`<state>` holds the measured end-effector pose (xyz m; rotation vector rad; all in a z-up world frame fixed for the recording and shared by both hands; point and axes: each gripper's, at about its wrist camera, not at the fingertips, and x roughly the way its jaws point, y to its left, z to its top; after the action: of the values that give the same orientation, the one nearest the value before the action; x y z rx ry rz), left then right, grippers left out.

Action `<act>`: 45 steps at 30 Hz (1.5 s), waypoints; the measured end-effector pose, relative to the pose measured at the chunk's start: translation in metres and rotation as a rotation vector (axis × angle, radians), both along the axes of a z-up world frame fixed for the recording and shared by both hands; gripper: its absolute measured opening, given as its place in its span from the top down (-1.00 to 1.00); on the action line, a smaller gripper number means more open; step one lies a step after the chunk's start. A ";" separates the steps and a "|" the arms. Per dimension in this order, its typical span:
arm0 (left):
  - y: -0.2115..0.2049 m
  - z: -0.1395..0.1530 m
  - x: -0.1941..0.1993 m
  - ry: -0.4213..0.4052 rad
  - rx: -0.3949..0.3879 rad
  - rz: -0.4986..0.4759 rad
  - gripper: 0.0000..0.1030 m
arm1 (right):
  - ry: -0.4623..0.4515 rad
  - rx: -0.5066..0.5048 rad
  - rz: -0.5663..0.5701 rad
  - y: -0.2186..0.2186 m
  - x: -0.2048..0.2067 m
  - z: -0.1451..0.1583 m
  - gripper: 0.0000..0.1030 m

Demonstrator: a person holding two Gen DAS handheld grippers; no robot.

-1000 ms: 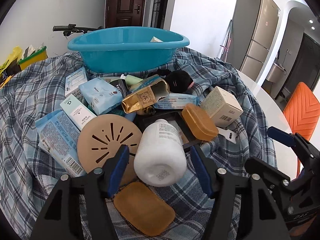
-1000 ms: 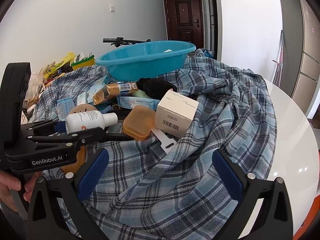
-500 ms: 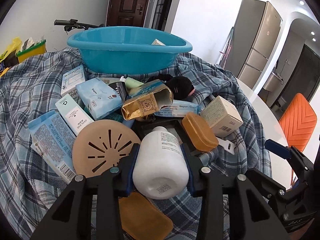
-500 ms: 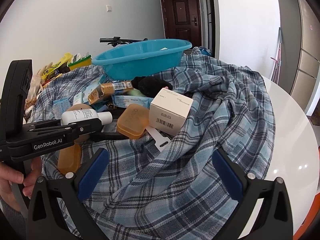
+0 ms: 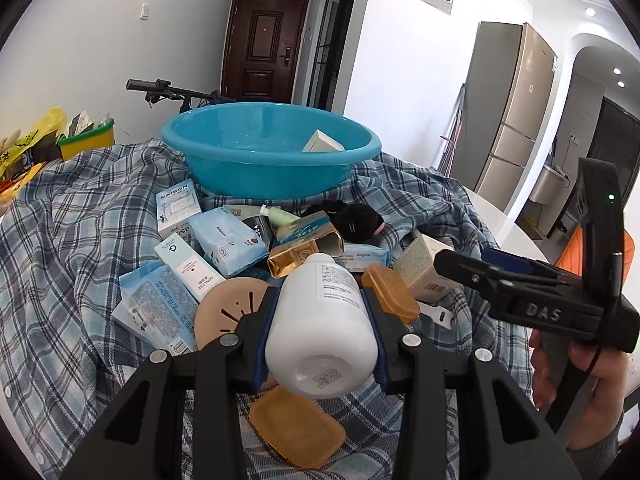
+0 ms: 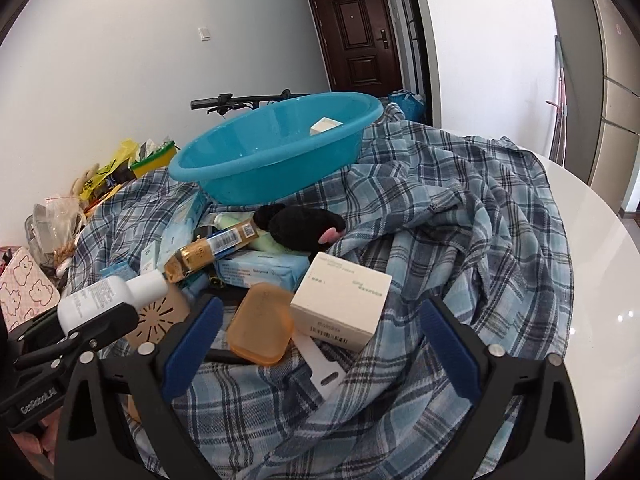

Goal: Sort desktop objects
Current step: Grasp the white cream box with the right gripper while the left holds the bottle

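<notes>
My left gripper point(image 5: 320, 320) is shut on a white bottle point(image 5: 324, 320) and holds it lifted above the pile, cap pointing towards the blue basin point(image 5: 272, 160). The bottle also shows in the right wrist view point(image 6: 104, 300), held by the left gripper point(image 6: 80, 332). My right gripper point(image 6: 320, 344) is open and empty, just short of a cream box point(image 6: 340, 304) and an orange soap case point(image 6: 260, 324). The basin point(image 6: 276, 152) holds one small box point(image 6: 325, 125). The right gripper shows in the left wrist view point(image 5: 500, 272).
Boxes, wipe packs, a gold tube point(image 5: 296, 256), a tan slotted disc point(image 5: 228, 312), a black plush point(image 6: 304, 224) and a second orange case point(image 5: 296, 428) lie piled on a plaid cloth point(image 6: 460, 240). The white table edge point(image 6: 600, 260) is at right.
My left gripper closed on the white bottle and lifted it off the pile. My right gripper moved forward towards the cream box, staying open.
</notes>
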<state>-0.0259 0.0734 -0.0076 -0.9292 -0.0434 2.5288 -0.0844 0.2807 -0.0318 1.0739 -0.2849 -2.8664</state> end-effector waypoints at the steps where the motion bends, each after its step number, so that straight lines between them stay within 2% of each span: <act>1: -0.001 0.000 -0.001 -0.001 0.002 0.002 0.19 | -0.023 0.003 -0.022 0.002 -0.007 -0.002 -0.50; 4: 0.000 -0.002 -0.001 -0.009 0.000 -0.002 0.19 | -0.083 -0.025 -0.044 0.007 -0.023 -0.014 -0.45; 10: -0.002 -0.002 0.002 0.004 -0.003 0.002 0.19 | -0.137 -0.070 -0.037 0.011 -0.040 -0.031 -0.45; 13: -0.003 -0.002 0.000 0.001 0.001 0.012 0.19 | -0.144 -0.062 -0.036 0.010 -0.044 -0.035 -0.28; 16: -0.003 -0.003 0.001 0.001 -0.002 0.016 0.19 | -0.129 -0.079 -0.025 0.011 -0.043 -0.036 -0.19; 18: -0.003 -0.003 0.002 0.006 -0.008 0.022 0.19 | -0.107 -0.075 -0.011 0.009 -0.041 -0.034 -0.02; 28: -0.007 0.001 0.007 0.045 -0.036 0.063 0.19 | 0.002 0.097 -0.032 -0.004 -0.005 -0.010 -0.02; 32: -0.007 0.000 0.008 0.040 -0.037 0.059 0.19 | 0.011 0.151 -0.002 -0.014 0.005 -0.011 -0.05; 34: -0.006 0.000 0.008 0.039 -0.034 0.057 0.19 | 0.003 0.152 0.006 -0.012 0.003 -0.016 -0.14; 36: -0.006 0.002 0.009 0.042 -0.033 0.056 0.19 | -0.024 0.128 0.011 -0.007 -0.001 -0.020 -0.44; 39: -0.008 0.003 0.010 0.044 -0.030 0.059 0.19 | -0.018 0.089 0.014 0.002 0.003 -0.020 -0.55; 41: -0.009 0.003 0.009 0.044 -0.027 0.063 0.19 | 0.008 0.093 0.007 0.007 0.010 -0.016 -0.73; 43: -0.009 0.003 0.009 0.041 -0.025 0.065 0.19 | 0.022 0.113 0.022 0.009 0.017 -0.014 -0.75; 45: -0.010 0.002 0.009 0.038 -0.024 0.066 0.19 | -0.003 0.133 0.051 0.010 0.020 -0.015 -0.75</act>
<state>-0.0165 0.0637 -0.0056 -0.9024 -0.0319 2.6127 -0.0643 0.2911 -0.0469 1.0895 -0.0666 -2.8726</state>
